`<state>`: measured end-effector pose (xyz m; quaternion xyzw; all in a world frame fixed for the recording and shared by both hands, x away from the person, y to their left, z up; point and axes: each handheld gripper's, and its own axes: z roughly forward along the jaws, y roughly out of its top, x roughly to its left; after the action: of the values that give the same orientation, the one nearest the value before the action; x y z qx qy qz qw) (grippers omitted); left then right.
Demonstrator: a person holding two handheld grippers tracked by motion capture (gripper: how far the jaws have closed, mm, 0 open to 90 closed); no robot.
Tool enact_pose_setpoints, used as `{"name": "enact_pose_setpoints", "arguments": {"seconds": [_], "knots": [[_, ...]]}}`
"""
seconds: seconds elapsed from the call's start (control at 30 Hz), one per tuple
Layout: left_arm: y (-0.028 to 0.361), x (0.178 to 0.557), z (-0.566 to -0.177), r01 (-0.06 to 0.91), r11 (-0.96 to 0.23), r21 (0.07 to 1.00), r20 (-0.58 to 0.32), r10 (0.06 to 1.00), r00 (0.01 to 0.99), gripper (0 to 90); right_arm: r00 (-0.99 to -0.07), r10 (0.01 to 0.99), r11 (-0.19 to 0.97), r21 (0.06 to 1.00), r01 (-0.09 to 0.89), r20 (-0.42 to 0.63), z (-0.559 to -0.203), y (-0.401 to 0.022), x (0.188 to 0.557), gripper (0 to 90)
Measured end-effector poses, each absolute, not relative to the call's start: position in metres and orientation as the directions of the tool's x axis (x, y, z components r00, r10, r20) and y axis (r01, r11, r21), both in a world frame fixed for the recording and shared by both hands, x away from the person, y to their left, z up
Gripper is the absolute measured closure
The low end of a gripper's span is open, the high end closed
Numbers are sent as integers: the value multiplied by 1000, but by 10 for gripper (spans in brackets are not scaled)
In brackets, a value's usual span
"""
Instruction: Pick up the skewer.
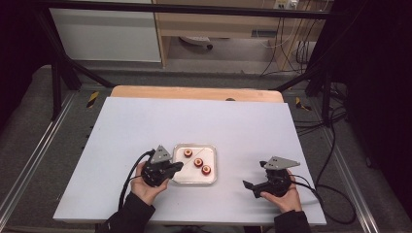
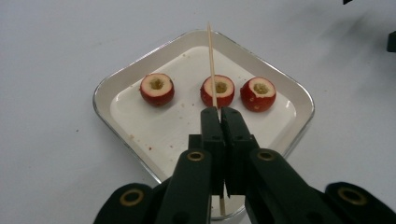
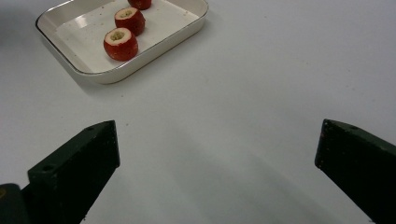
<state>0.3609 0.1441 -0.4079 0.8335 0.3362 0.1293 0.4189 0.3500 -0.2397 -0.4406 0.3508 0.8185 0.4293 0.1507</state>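
A: Left gripper (image 2: 219, 112), jaws clamped on the skewer (image 2: 211, 60), which slants above the tray (image 2: 109, 88) near the worktop's (image 1: 145, 121) front edge.

B: It's likely thin, light, snappable; holding low seems right. Right gripper (image 3: 217, 149) gapes wide, holding nothing.

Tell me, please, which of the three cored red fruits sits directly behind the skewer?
The middle fruit; the skewer in the left gripper crosses it.

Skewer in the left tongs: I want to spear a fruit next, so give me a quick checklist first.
1. Skewer clamped in left tongs: ok.
2. Skewer tip aimed over the middle fruit: cannot tell.
3. Three cored fruits sit cut side up in the tray: ok.
4. Fruits stand apart from each other: ok.
5. Right tongs open, off the tray: ok.
6. Fruit steadied against sliding: not ok.
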Motion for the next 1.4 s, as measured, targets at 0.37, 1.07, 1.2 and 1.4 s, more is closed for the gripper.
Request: {"name": "enact_pose_setpoints", "arguments": {"seconds": [0.37,1.07,1.2,1.4], "knots": [[143,362,-401,433,-481,762,-56,618,784,888,-746,664,490,787,376,-57,-432,-214,351,18],[105,362,-385,363,-596,716,-15,507,862,888,-800,492,715,684,146,-343,-406,-165,343,90],[95,361,-385,355,-611,708,-15,489,872,888,-800,455,749,653,108,-390,-406,-157,340,114],[81,360,-386,339,-633,696,-15,458,889,888,-795,387,797,603,34,-467,-406,-150,336,176]]}}
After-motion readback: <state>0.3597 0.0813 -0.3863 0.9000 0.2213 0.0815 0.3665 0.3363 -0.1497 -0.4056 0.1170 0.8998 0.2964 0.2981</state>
